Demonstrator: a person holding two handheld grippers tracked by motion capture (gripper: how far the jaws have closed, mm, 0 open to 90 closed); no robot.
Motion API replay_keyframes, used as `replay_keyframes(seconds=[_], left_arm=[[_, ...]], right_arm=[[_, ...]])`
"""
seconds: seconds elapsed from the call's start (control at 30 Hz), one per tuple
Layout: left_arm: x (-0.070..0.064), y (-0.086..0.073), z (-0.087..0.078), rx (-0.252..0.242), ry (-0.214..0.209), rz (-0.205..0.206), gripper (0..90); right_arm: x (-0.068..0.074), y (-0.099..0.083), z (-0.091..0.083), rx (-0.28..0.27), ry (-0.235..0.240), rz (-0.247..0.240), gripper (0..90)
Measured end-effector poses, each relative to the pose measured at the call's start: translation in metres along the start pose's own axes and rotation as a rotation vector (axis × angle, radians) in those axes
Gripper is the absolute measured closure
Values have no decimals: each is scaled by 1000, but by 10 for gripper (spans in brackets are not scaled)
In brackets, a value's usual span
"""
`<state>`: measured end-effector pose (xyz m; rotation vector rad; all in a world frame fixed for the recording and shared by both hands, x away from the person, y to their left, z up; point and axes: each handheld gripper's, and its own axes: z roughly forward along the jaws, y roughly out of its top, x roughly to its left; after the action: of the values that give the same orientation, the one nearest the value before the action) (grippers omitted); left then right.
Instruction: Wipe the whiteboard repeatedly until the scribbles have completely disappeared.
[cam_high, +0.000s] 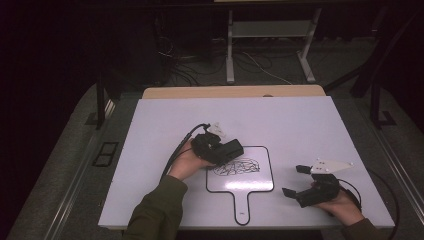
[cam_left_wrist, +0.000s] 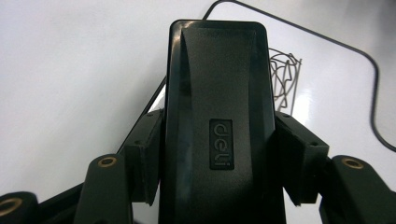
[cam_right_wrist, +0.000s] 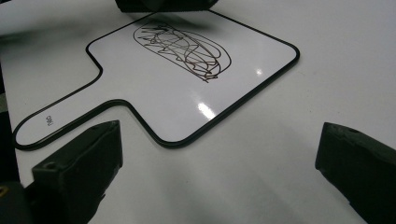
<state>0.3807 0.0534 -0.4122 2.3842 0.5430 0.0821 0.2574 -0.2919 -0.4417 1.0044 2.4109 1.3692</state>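
- The white table top (cam_high: 280, 120) is the landmark; it lies on a wooden board (cam_high: 232, 92) which shows along its far edge.
- Beyond the wooden board, two pale metal legs (cam_high: 230, 47) stand on the grey floor (cam_high: 280, 60).
- Loose cables (cam_high: 190, 65) lie on the floor, left of these legs.

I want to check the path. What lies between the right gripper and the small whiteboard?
Bare white table lies between the open right gripper and the small whiteboard, as the right gripper view shows.

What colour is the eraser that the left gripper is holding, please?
Black, with an embossed "deli" logo; the eraser shows best in the left gripper view.
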Motion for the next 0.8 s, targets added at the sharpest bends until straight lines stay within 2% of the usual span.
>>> replay_keyframes(seconds=[0.27,0.4,0.43,0.5,0.57,0.6,0.8], left_arm=[[-1,3,17,37,6,29,388],[-1,3,20,40,10,31,388],[-2,1,22,62,8,20,388],[-2,1,24,70,13,22,388],[-3,1,25,67,13,21,388],[-3,1,26,73,16,36,388],[-4,1,26,70,20,35,389]], right_arm=[[0,0,1,1,2,2,0],[0,0,1,6,4,2,0],[0,0,1,3,4,0,0],[0,0,1,4,5,1,0],[0,0,1,5,5,0,0],[0,0,1,6,6,0,0],[1,-2,0,10,3,-3,0]])
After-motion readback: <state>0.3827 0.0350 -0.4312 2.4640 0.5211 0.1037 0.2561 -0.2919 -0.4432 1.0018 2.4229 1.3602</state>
